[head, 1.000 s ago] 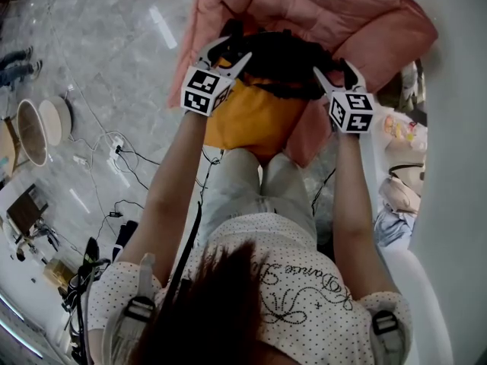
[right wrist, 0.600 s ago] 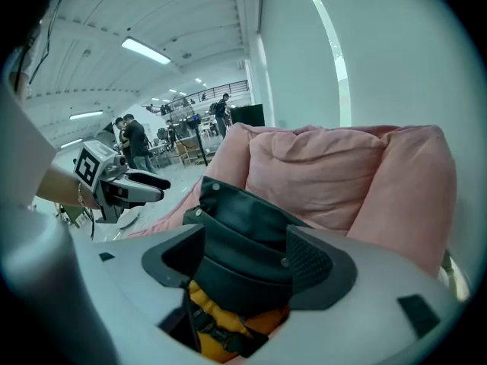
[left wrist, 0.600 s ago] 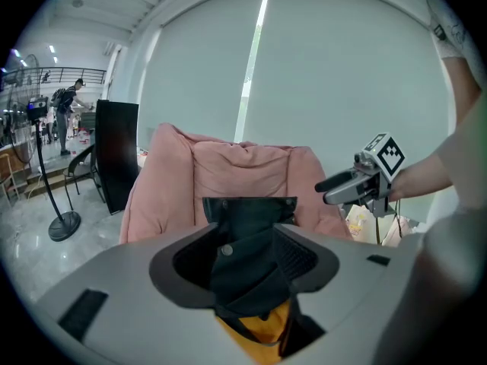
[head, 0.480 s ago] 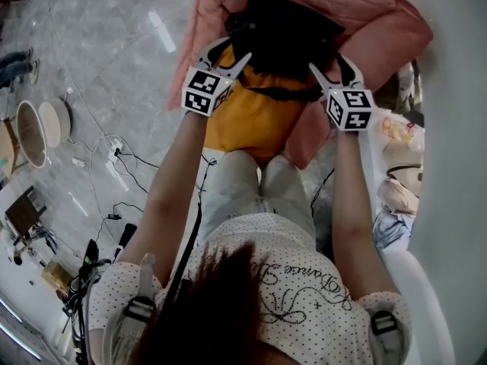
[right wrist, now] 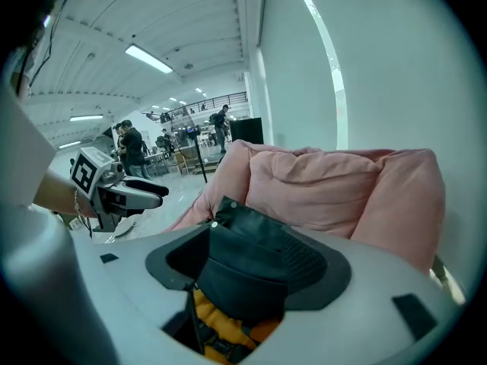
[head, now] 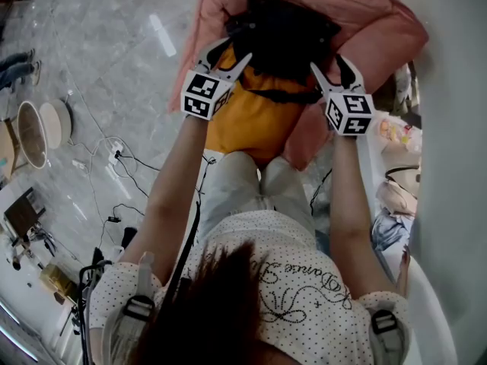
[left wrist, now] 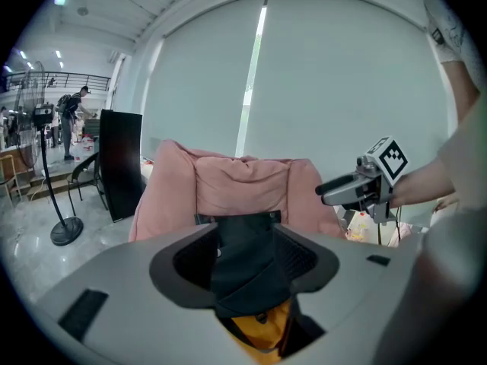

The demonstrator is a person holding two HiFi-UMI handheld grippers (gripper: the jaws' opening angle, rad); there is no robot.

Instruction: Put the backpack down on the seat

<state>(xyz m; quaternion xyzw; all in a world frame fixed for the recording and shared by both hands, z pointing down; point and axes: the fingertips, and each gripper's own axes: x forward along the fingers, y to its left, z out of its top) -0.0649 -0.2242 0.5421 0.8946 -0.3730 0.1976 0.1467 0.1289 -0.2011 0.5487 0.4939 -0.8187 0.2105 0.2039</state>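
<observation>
Head view: the backpack (head: 281, 44), black on top and orange below, lies on the pink seat (head: 380, 21) with its flap shut (what it holds cannot be seen). The left tongs (head: 228, 50) and the right tongs (head: 329, 65) flank its upper part, one on each side, both released with jaws apart. Grey stone floor (head: 99, 67) spreads to the left, with cables (head: 122, 154) trailing over it.

Left gripper view: the jaws stand wide. The backpack's black top shows in the gap without being pinched, and the seat's cushion rises behind it. A pale roller blind (left wrist: 319, 74) fills the wall, and a standing fan (left wrist: 42, 116) is at far left.

Right gripper view: these jaws have just been closing a little but remain released, with the backpack's black top in the gap and unpinched. Strip lights (right wrist: 156, 59) line the ceiling, and people (right wrist: 129, 147) stand far off.
</observation>
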